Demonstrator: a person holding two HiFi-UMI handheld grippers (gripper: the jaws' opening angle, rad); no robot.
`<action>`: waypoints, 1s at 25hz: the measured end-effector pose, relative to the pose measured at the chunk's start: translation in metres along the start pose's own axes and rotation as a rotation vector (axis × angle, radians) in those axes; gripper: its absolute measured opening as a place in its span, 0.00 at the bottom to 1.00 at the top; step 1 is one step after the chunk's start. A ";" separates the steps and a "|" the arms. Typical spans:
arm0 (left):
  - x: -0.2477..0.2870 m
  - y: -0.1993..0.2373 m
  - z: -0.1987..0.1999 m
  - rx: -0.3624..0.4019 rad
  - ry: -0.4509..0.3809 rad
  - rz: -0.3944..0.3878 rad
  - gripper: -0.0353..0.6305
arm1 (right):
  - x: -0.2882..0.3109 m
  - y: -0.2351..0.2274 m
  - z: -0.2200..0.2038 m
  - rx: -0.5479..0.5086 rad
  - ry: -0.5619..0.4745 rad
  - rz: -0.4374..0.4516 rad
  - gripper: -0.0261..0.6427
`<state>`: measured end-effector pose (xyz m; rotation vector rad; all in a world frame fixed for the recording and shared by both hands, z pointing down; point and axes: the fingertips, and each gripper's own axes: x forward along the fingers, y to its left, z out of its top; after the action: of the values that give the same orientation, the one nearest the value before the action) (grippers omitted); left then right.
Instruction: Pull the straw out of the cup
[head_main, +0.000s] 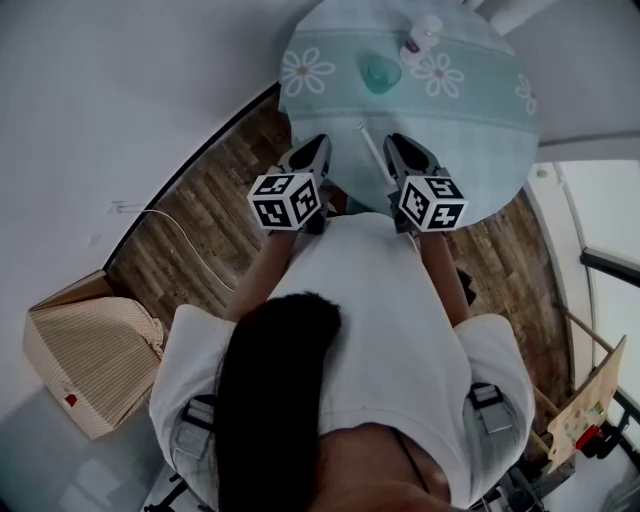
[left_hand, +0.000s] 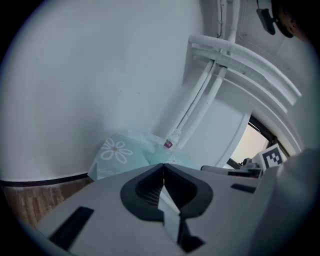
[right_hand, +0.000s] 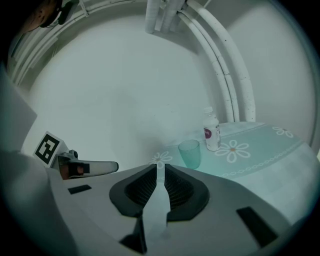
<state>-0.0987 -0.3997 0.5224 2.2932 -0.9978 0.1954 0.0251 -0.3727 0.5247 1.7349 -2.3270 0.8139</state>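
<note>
A teal cup (head_main: 380, 72) (right_hand: 190, 153) stands upright on the round table (head_main: 480, 130) with no straw in it. A thin white straw (head_main: 376, 155) lies flat on the cloth near the table's front edge, just left of my right gripper (head_main: 408, 148). In the right gripper view, that gripper (right_hand: 160, 167) points at the cup from a distance. Its jaws stand a narrow slit apart with nothing gripped between them. My left gripper (head_main: 312, 150) (left_hand: 163, 166) hovers at the table's near edge with its jaw tips touching, and it holds nothing.
A small white bottle (head_main: 421, 38) (right_hand: 212, 131) with a purple label stands just beyond the cup. The table carries a teal cloth with daisies. White pipes (right_hand: 225, 75) run up the wall behind. A cardboard box (head_main: 90, 350) and a white cable (head_main: 190, 240) lie on the wooden floor.
</note>
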 end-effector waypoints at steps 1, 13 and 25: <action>0.001 0.001 0.001 0.000 -0.001 0.001 0.07 | 0.001 -0.001 -0.001 -0.001 0.003 -0.002 0.14; 0.015 0.003 0.005 -0.001 0.011 0.001 0.07 | 0.009 -0.012 -0.019 -0.007 0.075 -0.047 0.10; 0.015 0.006 0.006 -0.010 0.009 0.014 0.07 | 0.016 -0.003 -0.026 -0.041 0.117 -0.017 0.10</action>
<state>-0.0930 -0.4155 0.5265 2.2749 -1.0086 0.2053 0.0176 -0.3745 0.5540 1.6426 -2.2343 0.8352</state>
